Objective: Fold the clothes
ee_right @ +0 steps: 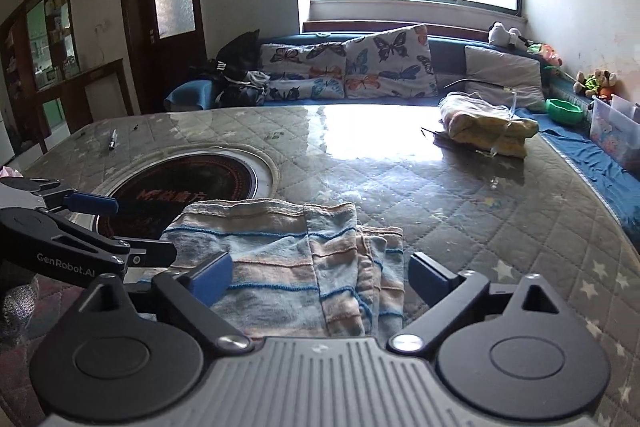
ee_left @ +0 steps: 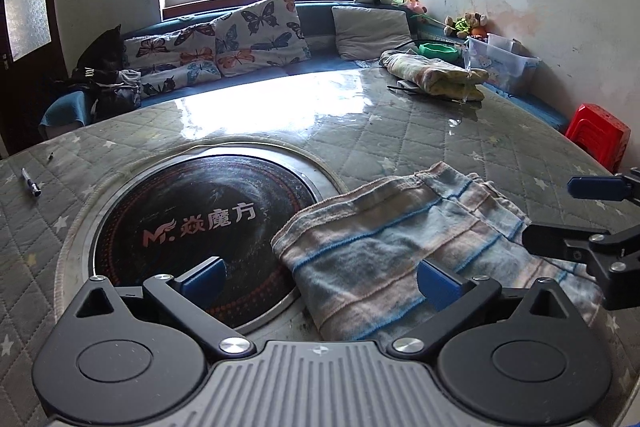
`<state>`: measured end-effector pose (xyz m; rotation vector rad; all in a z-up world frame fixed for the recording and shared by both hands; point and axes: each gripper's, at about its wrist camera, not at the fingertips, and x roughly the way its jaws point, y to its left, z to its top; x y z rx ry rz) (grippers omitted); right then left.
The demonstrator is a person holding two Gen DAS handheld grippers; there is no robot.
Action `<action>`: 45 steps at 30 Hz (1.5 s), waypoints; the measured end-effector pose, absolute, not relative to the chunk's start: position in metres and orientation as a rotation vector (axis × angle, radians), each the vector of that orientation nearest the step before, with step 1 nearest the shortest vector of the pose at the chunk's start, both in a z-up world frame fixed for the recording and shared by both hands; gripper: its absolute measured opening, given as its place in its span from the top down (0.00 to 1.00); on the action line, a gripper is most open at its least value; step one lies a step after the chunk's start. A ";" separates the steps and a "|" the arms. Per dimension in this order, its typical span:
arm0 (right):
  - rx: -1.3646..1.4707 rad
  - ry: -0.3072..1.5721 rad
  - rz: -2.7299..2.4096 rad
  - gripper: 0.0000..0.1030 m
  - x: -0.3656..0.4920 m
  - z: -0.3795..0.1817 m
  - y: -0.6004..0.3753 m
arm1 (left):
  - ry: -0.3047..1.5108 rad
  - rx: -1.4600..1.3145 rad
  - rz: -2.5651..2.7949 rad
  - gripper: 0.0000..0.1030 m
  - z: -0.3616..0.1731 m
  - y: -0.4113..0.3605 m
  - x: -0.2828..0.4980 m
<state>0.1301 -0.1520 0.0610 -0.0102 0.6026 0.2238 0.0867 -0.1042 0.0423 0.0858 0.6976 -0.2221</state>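
A folded striped cloth (ee_left: 404, 251), pale blue and pink with blue lines, lies on the round quilted table (ee_left: 360, 123), partly over the black hotplate (ee_left: 192, 227). It also shows in the right wrist view (ee_right: 288, 267). My left gripper (ee_left: 320, 279) is open and empty, its jaws wide just above the cloth's near edge. My right gripper (ee_right: 320, 277) is open and empty over the cloth's near right part. Each gripper shows in the other's view, the right one (ee_left: 560, 215) at the right edge and the left one (ee_right: 132, 227) at the left edge, both open.
A second crumpled yellowish garment (ee_left: 436, 75) lies at the table's far right, also in the right wrist view (ee_right: 488, 127). A pen (ee_left: 31, 183) lies at the far left. A sofa with butterfly cushions (ee_left: 248, 35), a plastic box (ee_left: 500, 63) and a red stool (ee_left: 600, 135) stand beyond.
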 end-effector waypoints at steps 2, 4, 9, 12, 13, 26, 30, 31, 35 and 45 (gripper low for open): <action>-0.017 0.592 0.217 0.02 0.124 0.062 -0.151 | 0.694 0.087 -0.225 0.00 0.044 -0.105 0.082; -0.029 0.583 0.213 0.00 0.120 0.064 -0.148 | 0.689 0.087 -0.227 0.00 0.045 -0.105 0.078; -0.033 0.567 0.209 0.00 0.107 0.066 -0.145 | 0.675 0.094 -0.241 0.00 0.049 -0.107 0.066; -0.036 0.561 0.213 0.00 0.100 0.065 -0.142 | 0.670 0.104 -0.240 0.00 0.050 -0.109 0.061; -0.037 0.558 0.213 0.00 0.098 0.065 -0.141 | 0.668 0.105 -0.239 0.00 0.051 -0.110 0.059; -0.011 0.591 0.365 0.00 0.079 0.043 -0.124 | 0.661 0.121 -0.206 0.00 0.062 -0.112 0.032; 0.007 0.617 0.370 0.00 0.078 0.034 -0.123 | 0.651 0.131 -0.200 0.00 0.069 -0.113 0.021; 0.011 0.624 0.366 0.00 0.078 0.032 -0.124 | 0.647 0.133 -0.198 0.00 0.071 -0.113 0.018; 0.029 0.650 0.342 0.00 0.078 0.023 -0.128 | 0.637 0.147 -0.191 0.00 0.079 -0.114 0.008; 0.034 0.653 0.324 0.00 0.076 0.019 -0.128 | 0.627 0.165 -0.191 0.00 0.094 -0.117 -0.008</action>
